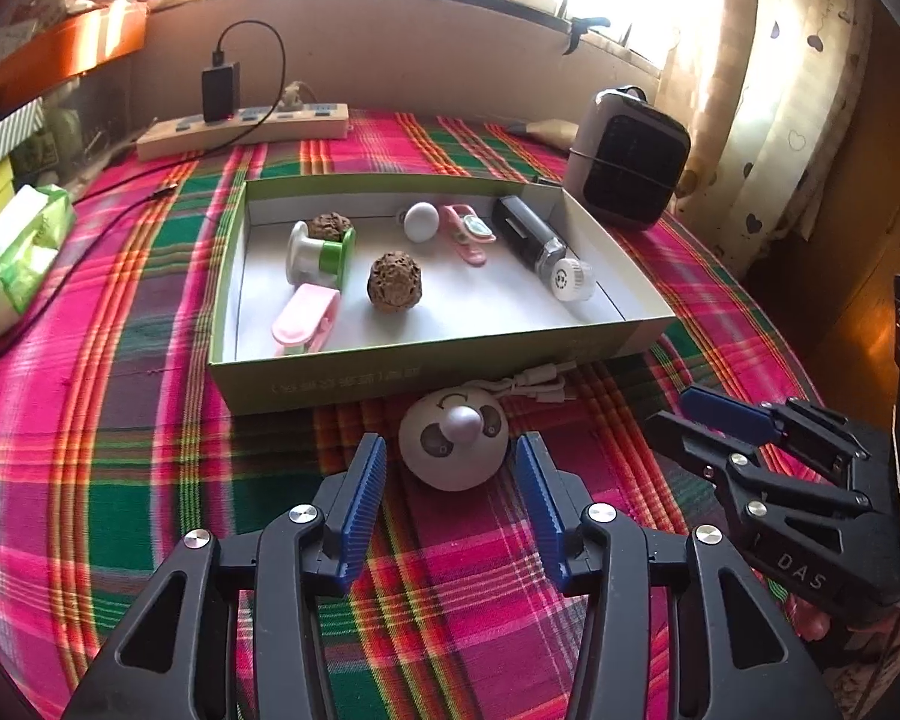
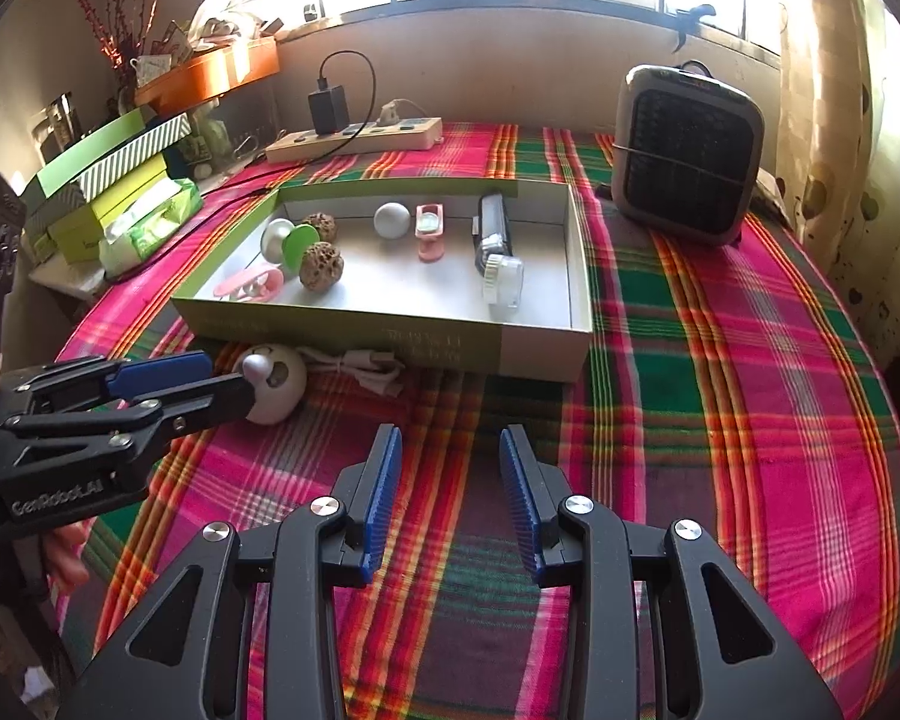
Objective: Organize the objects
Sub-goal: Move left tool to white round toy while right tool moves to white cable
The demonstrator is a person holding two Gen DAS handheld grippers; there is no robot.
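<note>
On the plaid-covered desk (image 1: 120, 450), a shallow green box (image 1: 390, 375) holds two walnuts (image 1: 395, 281), a small white ball (image 1: 421, 221), a pink clip (image 1: 303, 318), a green-and-white spool (image 1: 321, 255), a pink tag (image 1: 465, 231) and a black device with a white cap (image 1: 537, 243). Just outside the box's near wall sits a round white toy with a panda-like face (image 1: 455, 441), touching a bundled white cable (image 1: 534, 387). The left gripper (image 1: 450, 483) is spread wide, its blue pads flanking the toy's near side without pressing on it. In the right wrist view the left gripper's tip appears to overlap the toy, though contact is hard to judge there. The right gripper (image 2: 450, 489) hangs over bare cloth to the right, jaws parted with nothing between them. A grey heater (image 2: 687, 153) and a power strip (image 2: 354, 141) stand behind the box.
</note>
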